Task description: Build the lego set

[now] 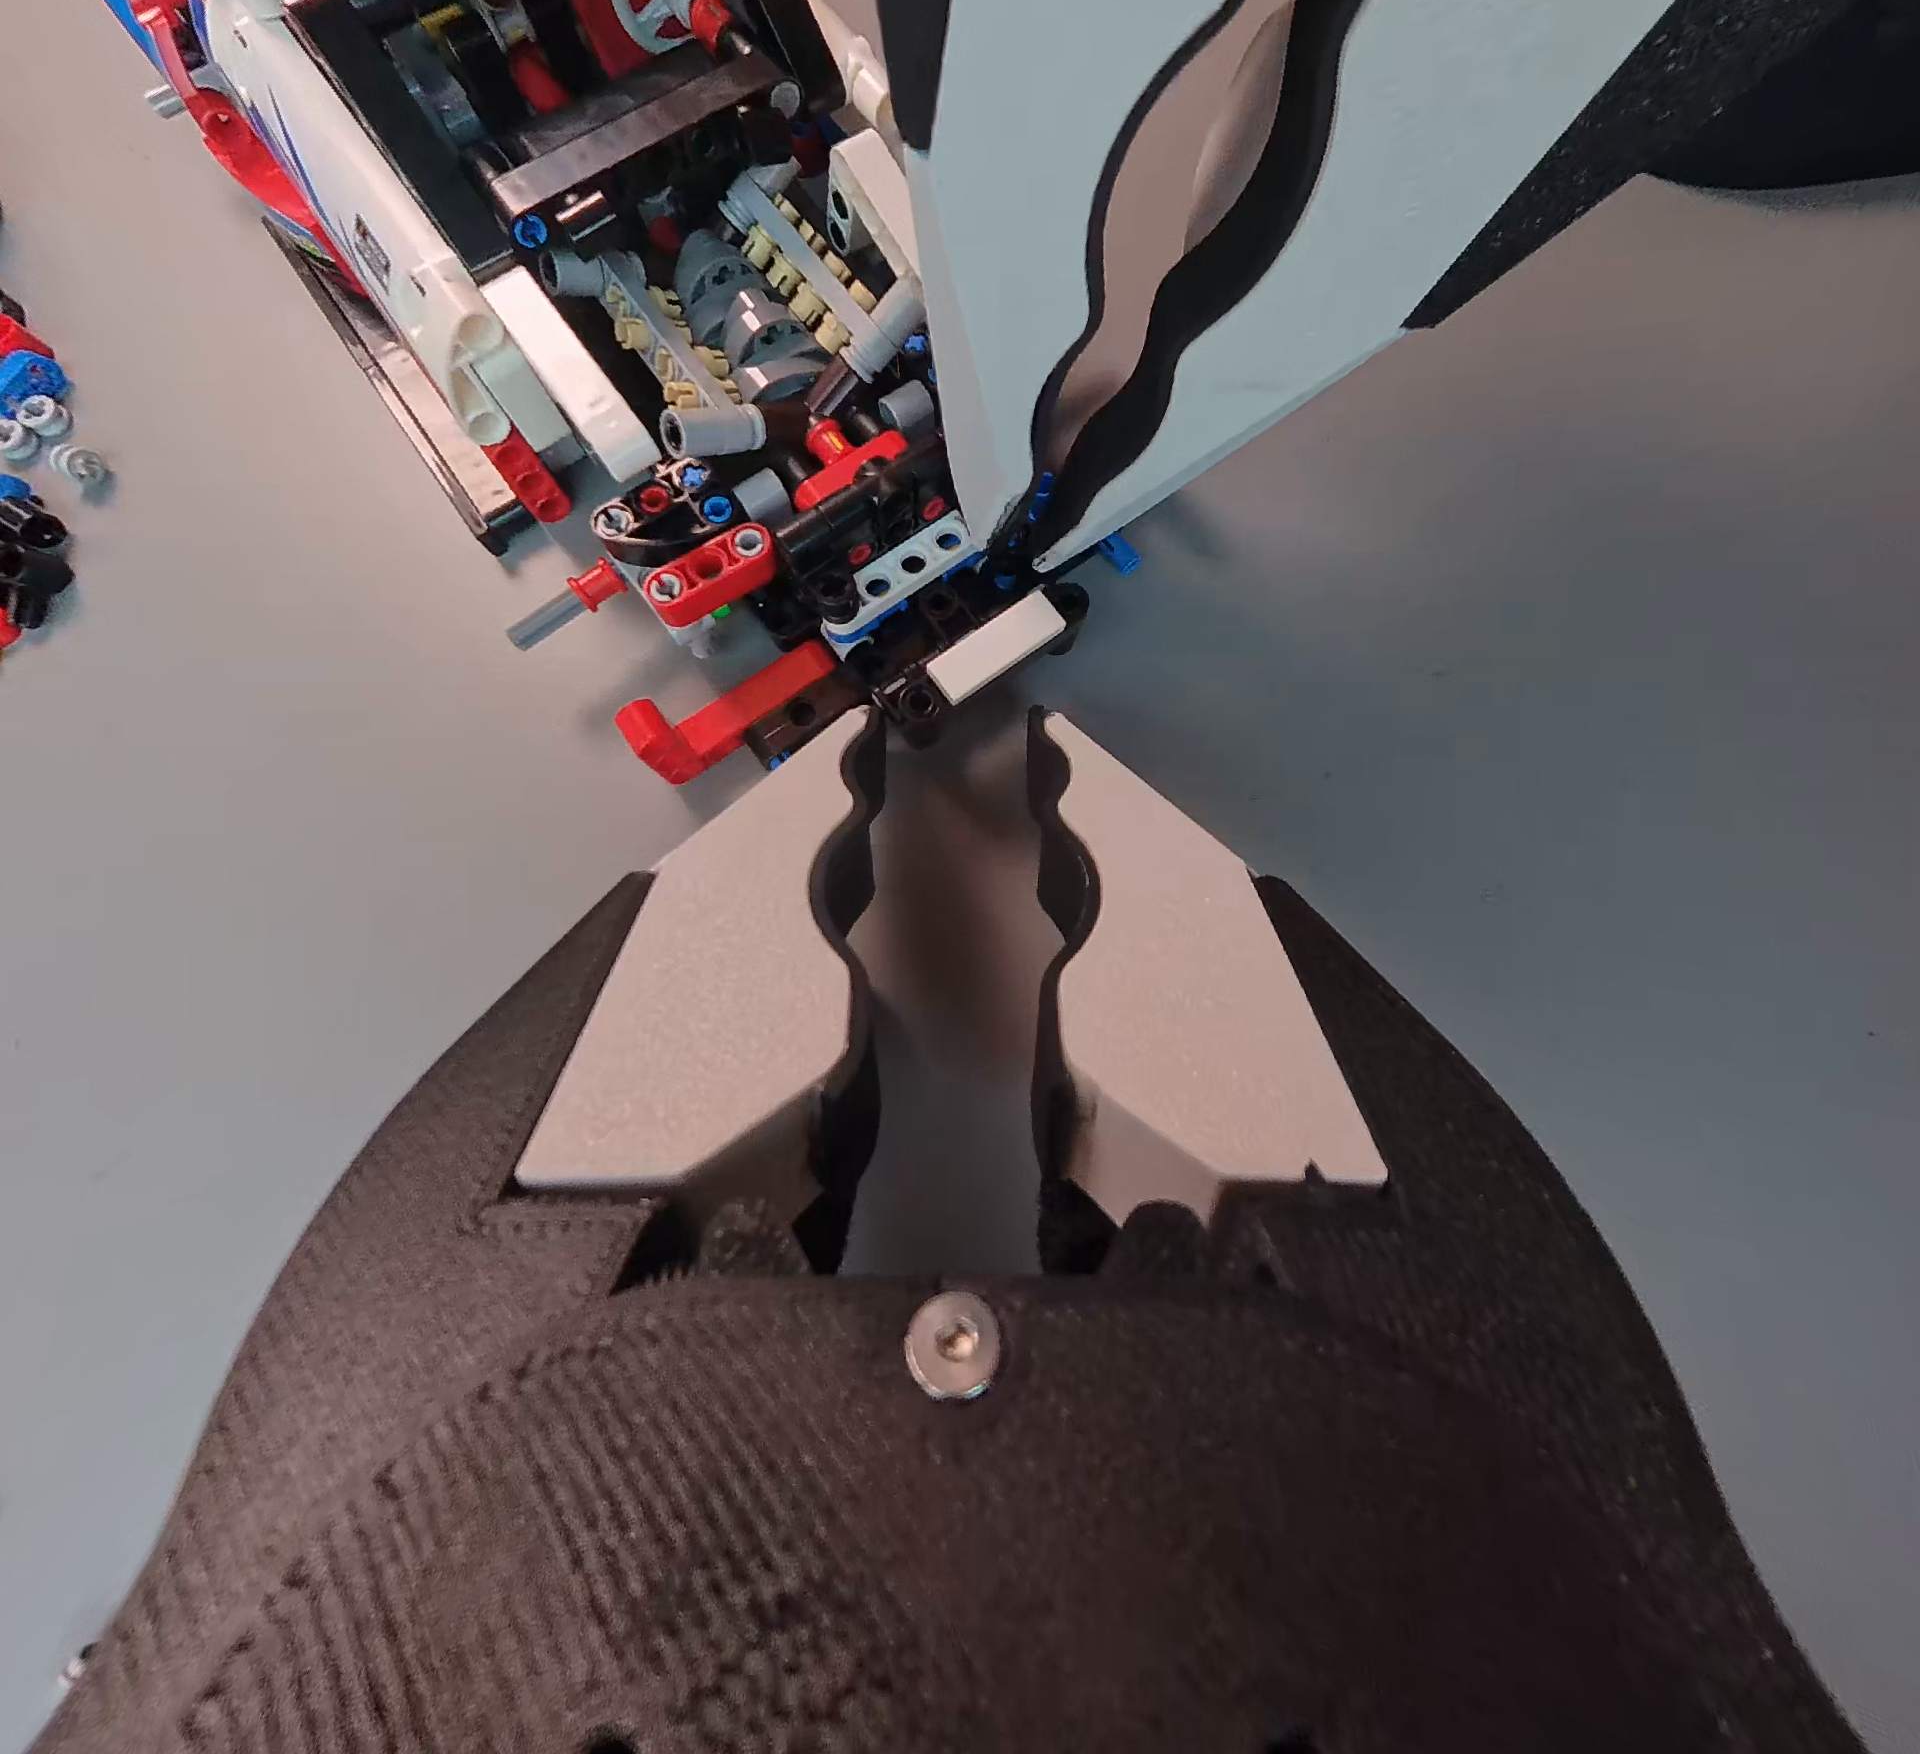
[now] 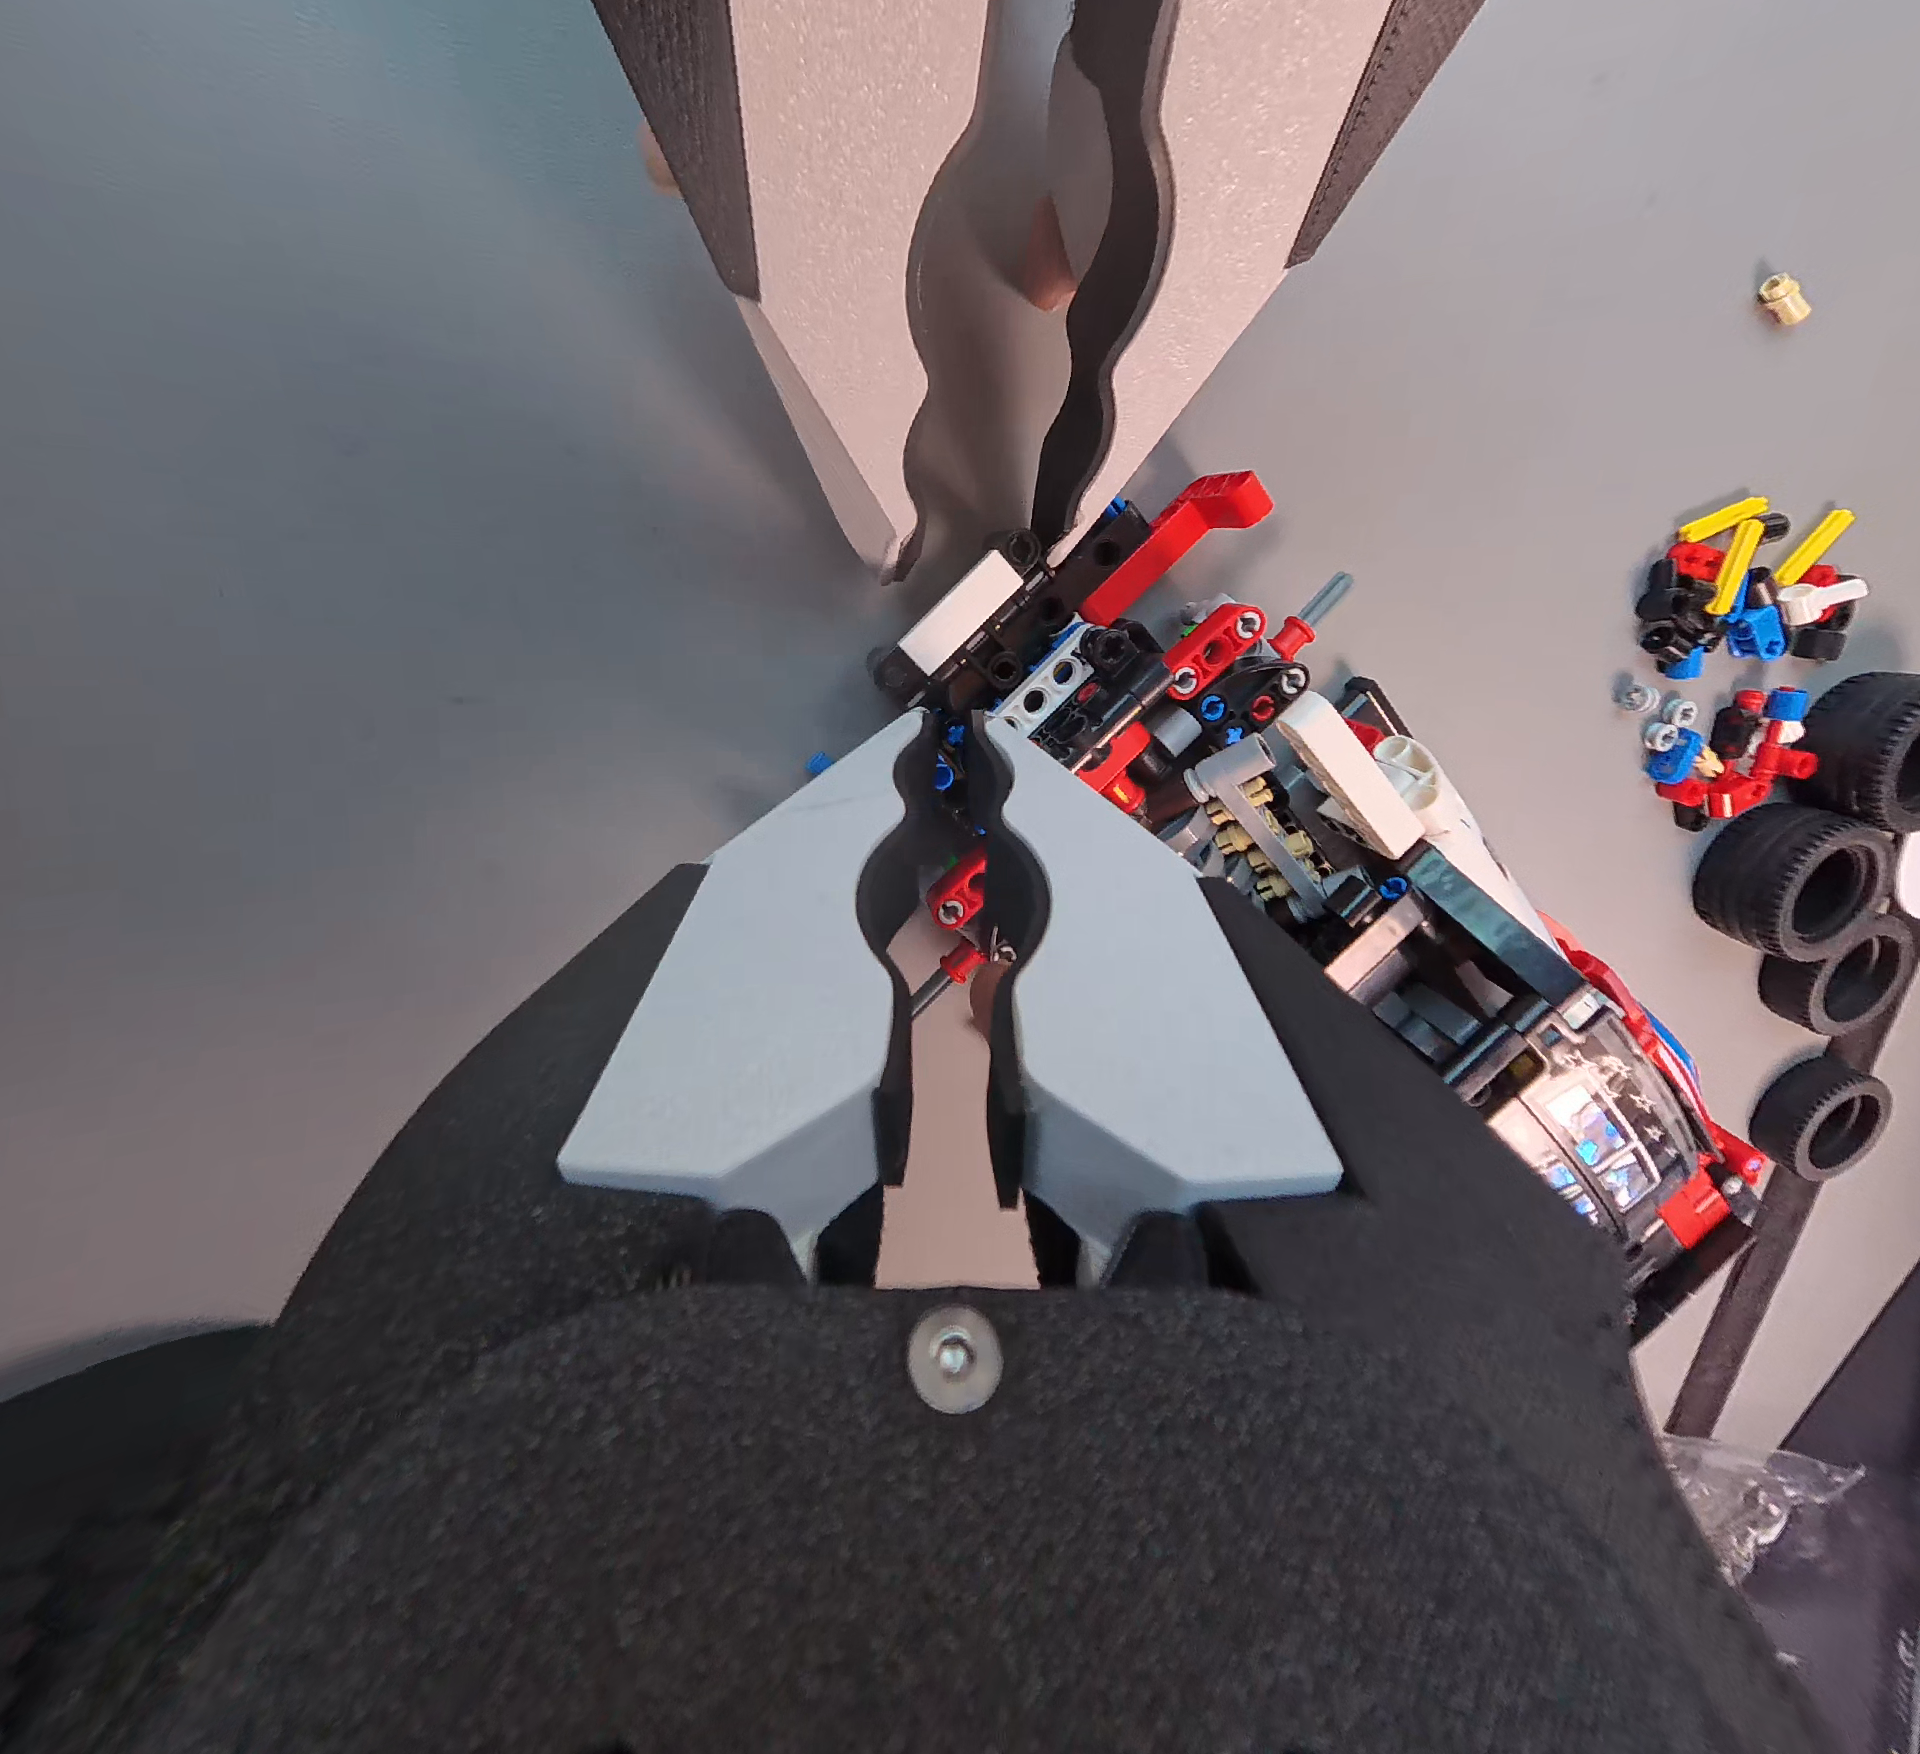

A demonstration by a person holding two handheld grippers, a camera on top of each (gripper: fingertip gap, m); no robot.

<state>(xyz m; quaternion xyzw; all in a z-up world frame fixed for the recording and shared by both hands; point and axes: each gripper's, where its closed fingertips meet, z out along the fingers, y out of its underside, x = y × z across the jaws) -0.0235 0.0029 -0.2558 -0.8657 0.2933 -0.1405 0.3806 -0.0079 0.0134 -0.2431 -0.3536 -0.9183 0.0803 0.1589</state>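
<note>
Left wrist view: the left gripper (image 1: pixel 951 733) is spread, nothing pinched between its fingers, with the tips just short of the rear end of the lego car (image 1: pixel 582 250) lying on the grey table (image 1: pixel 1507 769). Right ahead of the tips a white tile (image 1: pixel 997 655) on a black frame is seen, and a red angled beam (image 1: pixel 717 717) sticks out to the left. The right gripper (image 1: pixel 1023 541) comes down from above-right, nearly pressed together on a small blue pin (image 1: pixel 1029 499) at the car's back corner. Loose parts (image 1: pixel 31 478) are scattered far left.

Right wrist view: the right gripper (image 2: pixel 954 748) is seen almost closed, the blue pin (image 2: pixel 942 774) caught between its tips, right against the car's rear (image 2: pixel 1049 665). The car body stretches away to the lower right. The left gripper (image 2: pixel 977 541) points in from the top, jaws apart, tips by the white tile (image 2: pixel 961 613). Black tyres (image 2: pixel 1808 883) and a small parts pile (image 2: pixel 1745 603) are parked far right, a brass-coloured bit (image 2: pixel 1785 298) beyond them.
</note>
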